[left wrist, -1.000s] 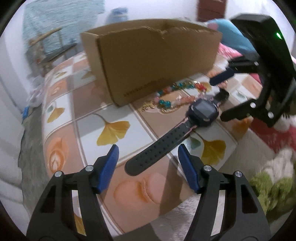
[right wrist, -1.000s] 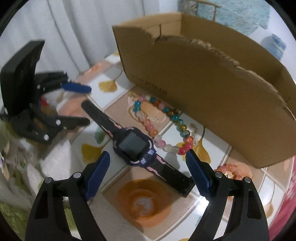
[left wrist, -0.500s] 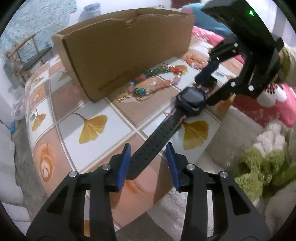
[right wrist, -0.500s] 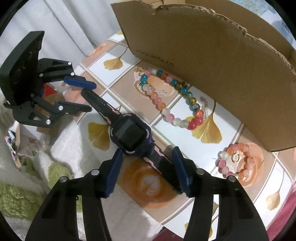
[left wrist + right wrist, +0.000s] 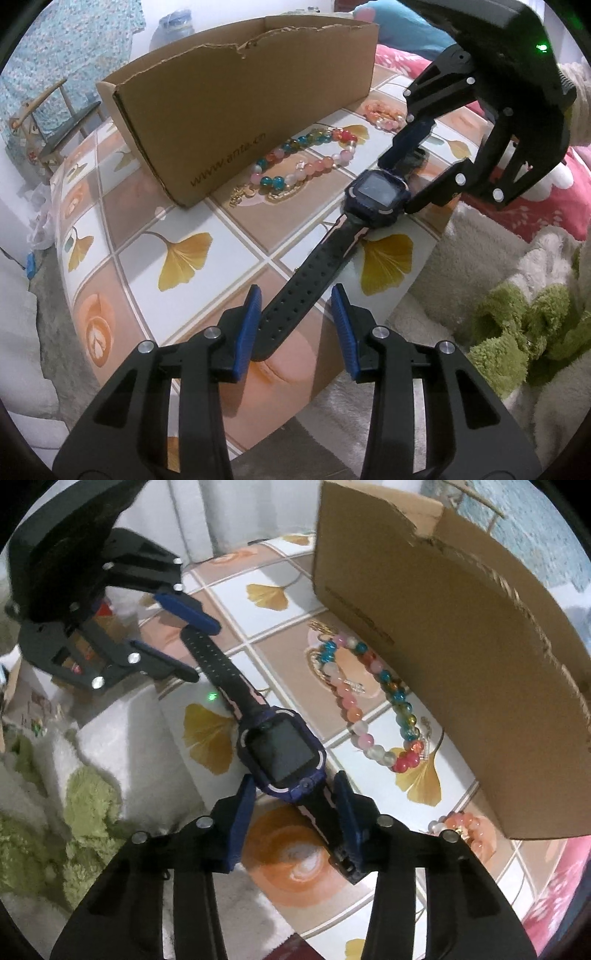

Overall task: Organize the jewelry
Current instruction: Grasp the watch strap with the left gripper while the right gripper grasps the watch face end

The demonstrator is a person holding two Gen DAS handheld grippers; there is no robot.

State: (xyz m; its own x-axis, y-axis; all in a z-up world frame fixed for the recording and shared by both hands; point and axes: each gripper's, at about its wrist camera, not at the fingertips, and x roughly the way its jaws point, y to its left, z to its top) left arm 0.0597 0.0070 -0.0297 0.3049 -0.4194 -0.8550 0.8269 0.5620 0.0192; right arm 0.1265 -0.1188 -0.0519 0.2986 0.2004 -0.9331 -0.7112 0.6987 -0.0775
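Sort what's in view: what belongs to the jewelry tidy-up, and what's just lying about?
Job: watch, straddled at both strap ends by left gripper and right gripper; multicolored bead bracelet; pink bead bracelet; cardboard box.

Lying about: green plush; chair.

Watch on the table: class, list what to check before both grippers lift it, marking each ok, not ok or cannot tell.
1. Left gripper astride the watch strap end: ok; jaws have just been closing.
2. Right gripper astride other strap: ok; jaws have just been closing.
3. Firm grip on strap: not ok, gaps show.
4. Watch clear of beads: ok.
5. Room inside box: cannot tell.
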